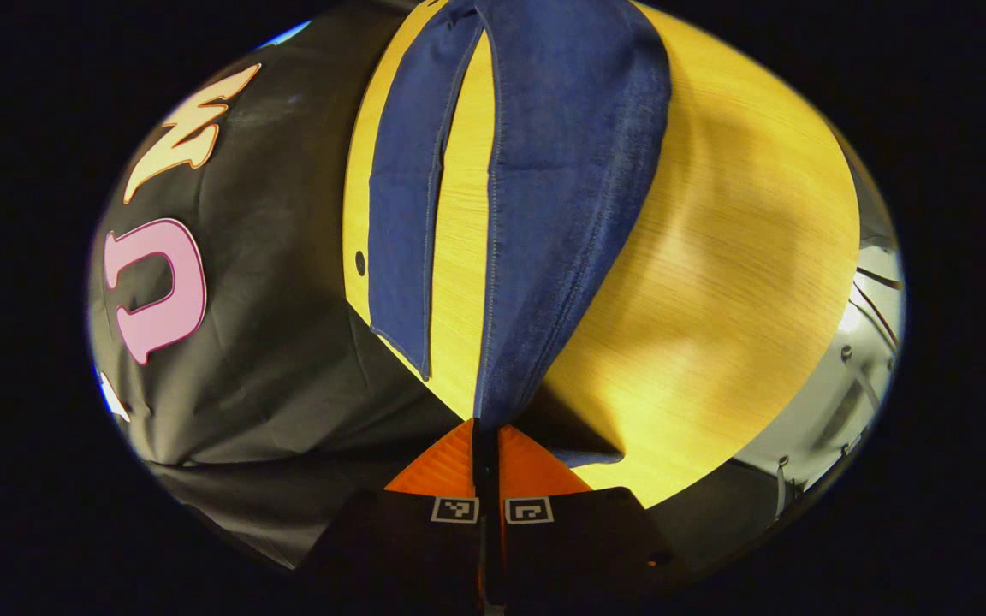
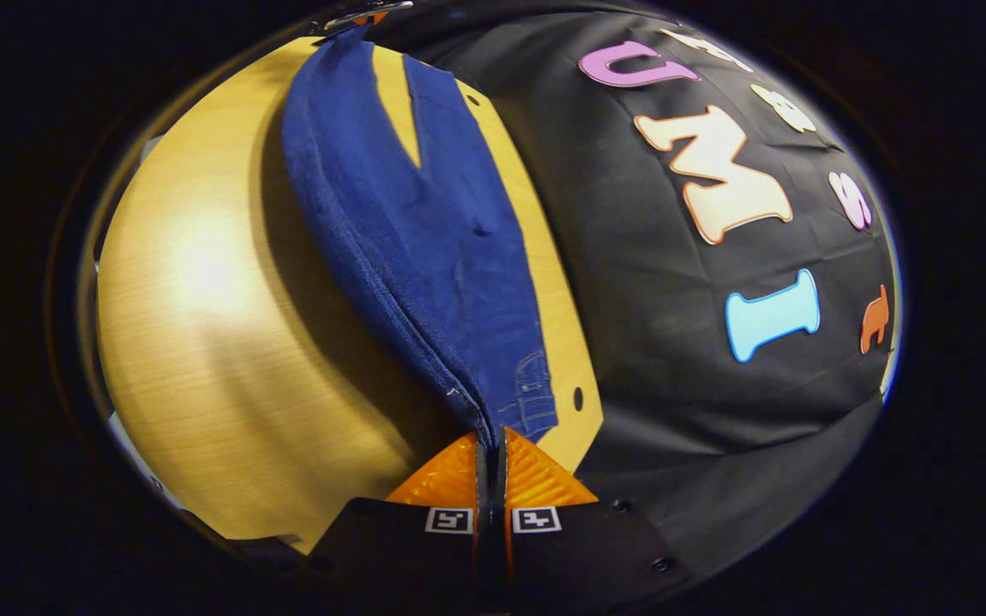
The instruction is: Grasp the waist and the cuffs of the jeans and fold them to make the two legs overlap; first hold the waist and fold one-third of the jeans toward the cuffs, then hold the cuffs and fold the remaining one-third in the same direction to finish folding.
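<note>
Blue jeans (image 1: 570, 171) lie along the wooden table (image 1: 733, 257). In the left gripper view, my left gripper (image 1: 486, 436) is shut on the cuff of one leg and holds it raised off the table. The other leg (image 1: 407, 214) lies flat to its left. In the right gripper view, my right gripper (image 2: 490, 445) is shut on the waist edge of the jeans (image 2: 424, 231), beside a pocket (image 2: 531, 393). That side is lifted and casts a shadow on the table (image 2: 202, 299). The left gripper (image 2: 360, 13) shows small at the far end of the jeans.
The black cloth wall (image 1: 270, 342) (image 2: 681, 325) runs close along one long edge of the table. A small dark hole (image 1: 360, 263) (image 2: 578, 398) sits near that edge. White frame parts and cables (image 1: 852, 376) lie beyond the other side. Bare wood spreads beside the jeans.
</note>
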`<state>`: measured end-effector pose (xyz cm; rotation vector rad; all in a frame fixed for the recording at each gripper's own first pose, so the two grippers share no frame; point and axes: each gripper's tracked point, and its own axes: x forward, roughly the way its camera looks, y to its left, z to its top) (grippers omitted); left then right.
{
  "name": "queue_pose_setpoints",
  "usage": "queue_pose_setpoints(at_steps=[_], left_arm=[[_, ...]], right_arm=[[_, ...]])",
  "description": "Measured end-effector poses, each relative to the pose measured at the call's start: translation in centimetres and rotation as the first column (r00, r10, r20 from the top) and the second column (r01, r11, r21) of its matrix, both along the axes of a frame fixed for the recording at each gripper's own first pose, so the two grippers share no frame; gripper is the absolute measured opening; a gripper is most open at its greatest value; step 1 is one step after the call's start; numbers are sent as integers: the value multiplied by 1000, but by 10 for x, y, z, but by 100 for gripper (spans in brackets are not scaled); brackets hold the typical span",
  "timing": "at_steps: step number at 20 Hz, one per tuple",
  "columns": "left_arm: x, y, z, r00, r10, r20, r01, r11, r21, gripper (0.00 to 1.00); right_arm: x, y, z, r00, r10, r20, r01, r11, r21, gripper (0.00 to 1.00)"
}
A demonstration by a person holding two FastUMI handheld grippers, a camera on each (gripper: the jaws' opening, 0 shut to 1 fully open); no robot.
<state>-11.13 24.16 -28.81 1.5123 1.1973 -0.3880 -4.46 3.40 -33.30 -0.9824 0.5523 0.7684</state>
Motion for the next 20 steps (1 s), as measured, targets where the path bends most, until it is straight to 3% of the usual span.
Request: queue_pose_setpoints(at_steps=[6, 15, 20], left_arm=[[77, 16, 15, 999, -43, 11, 43, 999, -24, 0], [187, 29, 0, 997, -82, 4, 82, 993, -85, 0], [247, 29, -37, 1000, -12, 21, 15, 985, -173, 0]], right_arm=[[68, 12, 21, 989, -133, 58, 135, 991, -21, 2], [151, 35, 8, 969, -231, 83, 232, 973, -13, 2], [197, 55, -21, 952, -294, 86, 295, 955, 1, 2]])
